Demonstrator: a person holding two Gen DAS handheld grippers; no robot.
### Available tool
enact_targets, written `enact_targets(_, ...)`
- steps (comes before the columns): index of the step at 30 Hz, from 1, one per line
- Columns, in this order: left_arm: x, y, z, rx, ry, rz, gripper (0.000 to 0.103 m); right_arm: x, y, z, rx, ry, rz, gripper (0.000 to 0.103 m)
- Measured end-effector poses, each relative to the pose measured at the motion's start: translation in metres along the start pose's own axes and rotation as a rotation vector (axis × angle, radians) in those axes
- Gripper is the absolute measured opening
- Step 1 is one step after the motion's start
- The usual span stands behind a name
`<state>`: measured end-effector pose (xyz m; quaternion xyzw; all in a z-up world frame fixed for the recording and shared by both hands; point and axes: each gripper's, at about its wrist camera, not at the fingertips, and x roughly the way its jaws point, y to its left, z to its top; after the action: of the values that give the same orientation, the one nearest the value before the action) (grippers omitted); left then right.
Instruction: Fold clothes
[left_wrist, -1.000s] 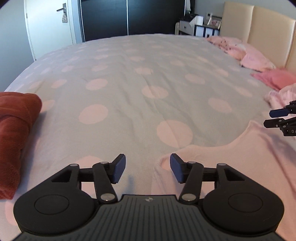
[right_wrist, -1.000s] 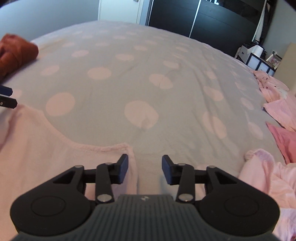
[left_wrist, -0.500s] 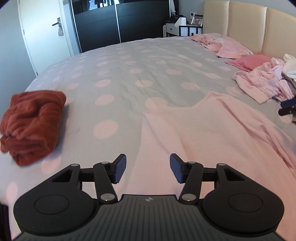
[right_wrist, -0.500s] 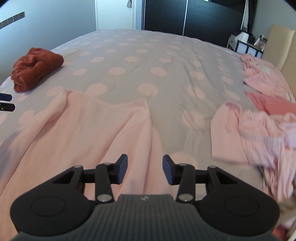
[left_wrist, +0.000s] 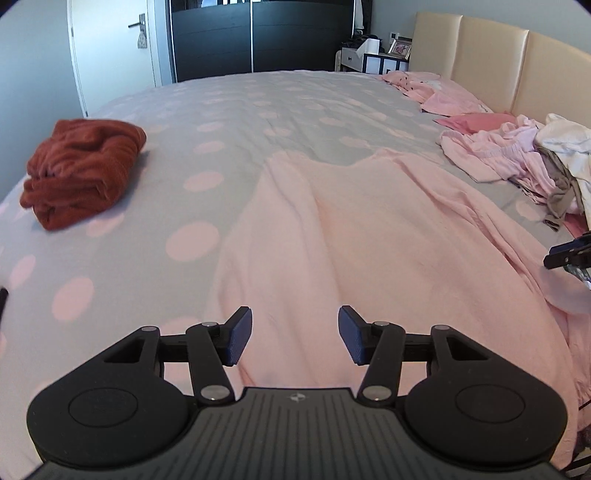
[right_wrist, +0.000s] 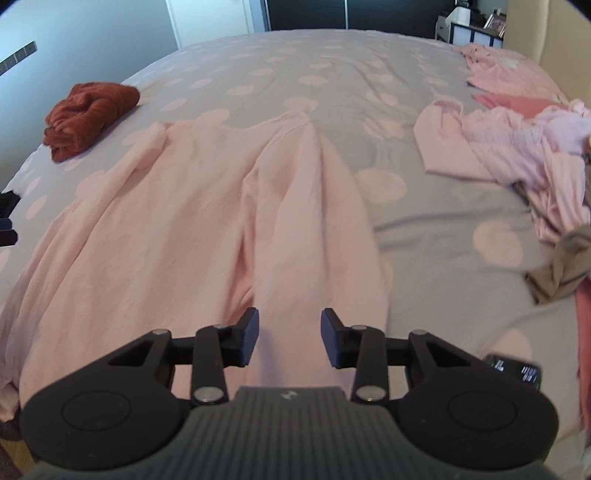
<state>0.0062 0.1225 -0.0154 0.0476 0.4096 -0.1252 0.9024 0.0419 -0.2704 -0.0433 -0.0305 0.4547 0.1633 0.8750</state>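
At the far left of the bed lies one rust-red folded garment (left_wrist: 83, 170), a thick ribbed bundle resting on the grey bedspread (left_wrist: 236, 107) with its pale pink dots; it sits well apart from everything else; in the right wrist view the same bundle (right_wrist: 90, 118) lies near the left edge of the bed.

In the middle is the one garment being worked on, a pale pink garment (left_wrist: 354, 236), spread out on the bedspread with its long folds running away from the cameras; the cloth is thin and creased, with a scooped edge at its far end between two raised corners; in the right wrist view (right_wrist: 207, 221) a deep crease divides it into a wide left part and a narrower right strip.

Two grippers hover over its near end; the left gripper (left_wrist: 295, 338) has its blue pads well apart with only cloth beneath them, nothing clamped; the right gripper (right_wrist: 289, 338) has its jaws closing, the pink strip lying under the gap, and the pads do not press on it.

To the right lies one loose heap of clothes (left_wrist: 524, 162), mostly pink with white and beige pieces mixed in; further back, by the cream headboard (left_wrist: 491, 62), lie more pink pieces (left_wrist: 439, 92), too jumbled to count.
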Motion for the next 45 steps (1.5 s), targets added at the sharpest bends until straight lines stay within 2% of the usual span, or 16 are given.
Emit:
enact_targets(5, 0.018, -0.017, -0.020, 0.024, 0.106, -0.025, 0.045, -0.005, 0.014, -0.021, -0.051, 0.043, -0.018, 0.041)
enact_targets(8, 0.026, -0.028, -0.031, 0.083, 0.145, 0.011, 0.044, -0.015, 0.016, -0.032, -0.059, 0.048, -0.053, 0.047)
enact_targets(10, 0.033, -0.030, -0.036, 0.103, 0.183, 0.040, 0.029, -0.020, 0.014, -0.038, -0.048, 0.065, -0.069, 0.045)
enact_targets(11, 0.035, -0.028, -0.037, 0.095, 0.197, 0.045, 0.016, -0.021, 0.013, -0.041, -0.045, 0.079, -0.074, 0.039)
enact_targets(12, 0.037, -0.025, -0.037, 0.085, 0.210, 0.047, 0.011, -0.020, 0.013, -0.043, -0.045, 0.091, -0.082, 0.021)
enact_targets(13, 0.038, -0.022, -0.037, 0.074, 0.219, 0.045, 0.008, -0.020, 0.012, -0.044, -0.044, 0.097, -0.087, 0.010)
enact_targets(14, 0.038, -0.020, -0.036, 0.072, 0.224, 0.045, 0.002, -0.020, 0.010, -0.045, -0.043, 0.099, -0.091, 0.002)
enact_targets(15, 0.038, -0.019, -0.035, 0.070, 0.228, 0.047, 0.000, -0.020, 0.009, -0.046, -0.043, 0.102, -0.094, 0.002)
enact_targets(18, 0.033, -0.012, -0.030, 0.041, 0.208, 0.045, 0.000, -0.028, 0.002, -0.040, -0.015, 0.080, -0.103, 0.001)
enact_targets(21, 0.019, 0.000, -0.016, -0.012, 0.155, 0.048, 0.000, -0.043, -0.013, -0.022, 0.033, 0.041, -0.113, 0.001)
enact_targets(27, -0.020, 0.053, 0.028, -0.204, 0.015, 0.057, 0.000, -0.086, -0.058, 0.034, 0.017, -0.072, -0.258, 0.001)
enact_targets(29, -0.032, 0.073, 0.048, -0.231, -0.043, 0.095, 0.000, -0.096, -0.079, 0.053, 0.016, -0.092, -0.320, 0.001)
enact_targets(34, -0.041, 0.126, 0.094, -0.278, -0.117, 0.219, 0.000, -0.093, -0.133, 0.093, 0.017, -0.086, -0.463, 0.001)
enact_targets(39, -0.030, 0.182, 0.122, -0.314, -0.112, 0.355, 0.000, -0.067, -0.182, 0.121, 0.044, -0.049, -0.574, 0.001)
enact_targets(41, -0.021, 0.205, 0.128, -0.345, -0.101, 0.382, 0.000, -0.056, -0.199, 0.129, 0.068, -0.036, -0.601, 0.001)
enact_targets(45, 0.011, 0.237, 0.135, -0.347, -0.039, 0.440, 0.000, -0.028, -0.226, 0.145, 0.091, 0.013, -0.654, 0.001)
